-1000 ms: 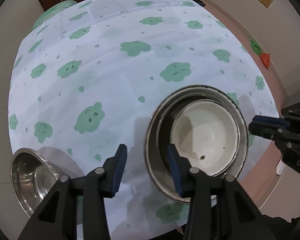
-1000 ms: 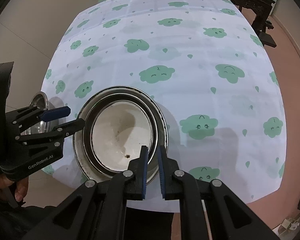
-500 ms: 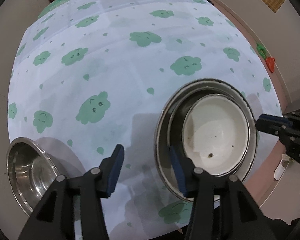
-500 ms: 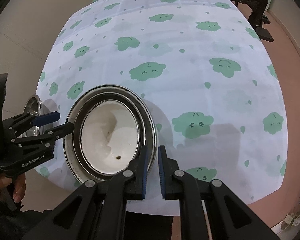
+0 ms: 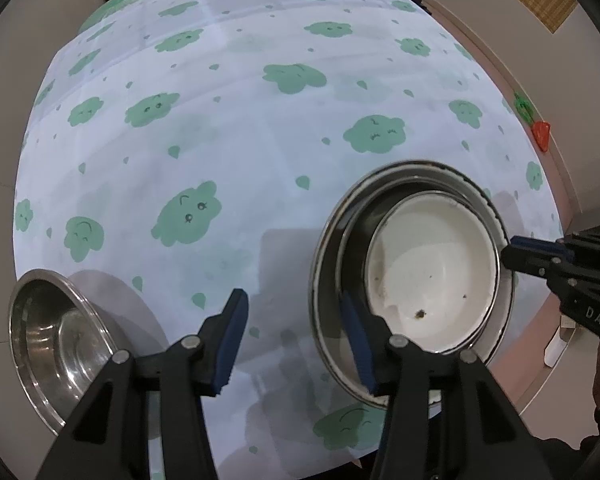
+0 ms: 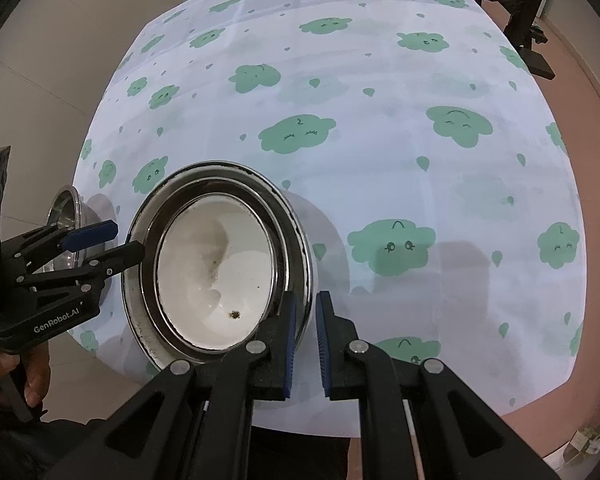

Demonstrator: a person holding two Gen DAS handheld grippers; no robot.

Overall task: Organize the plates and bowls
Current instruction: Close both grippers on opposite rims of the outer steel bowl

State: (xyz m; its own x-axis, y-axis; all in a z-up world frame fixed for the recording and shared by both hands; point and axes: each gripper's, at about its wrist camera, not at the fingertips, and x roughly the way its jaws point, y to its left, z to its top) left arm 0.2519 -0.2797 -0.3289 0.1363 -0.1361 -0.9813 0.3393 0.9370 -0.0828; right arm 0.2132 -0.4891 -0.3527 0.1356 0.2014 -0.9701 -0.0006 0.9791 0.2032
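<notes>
Blue-padded and pinched nearly shut, my right gripper clamps the rim of the stacked steel plates at lower centre, white bowl nested inside. My left gripper stands half-wide, straddling the stack's other edge without pressing. A steel bowl sits lower left on the cloud-print table.

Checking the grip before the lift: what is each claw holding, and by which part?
The right claw pinches the near rim of the outer steel bowl. The left claw is open and holds nothing.
</notes>
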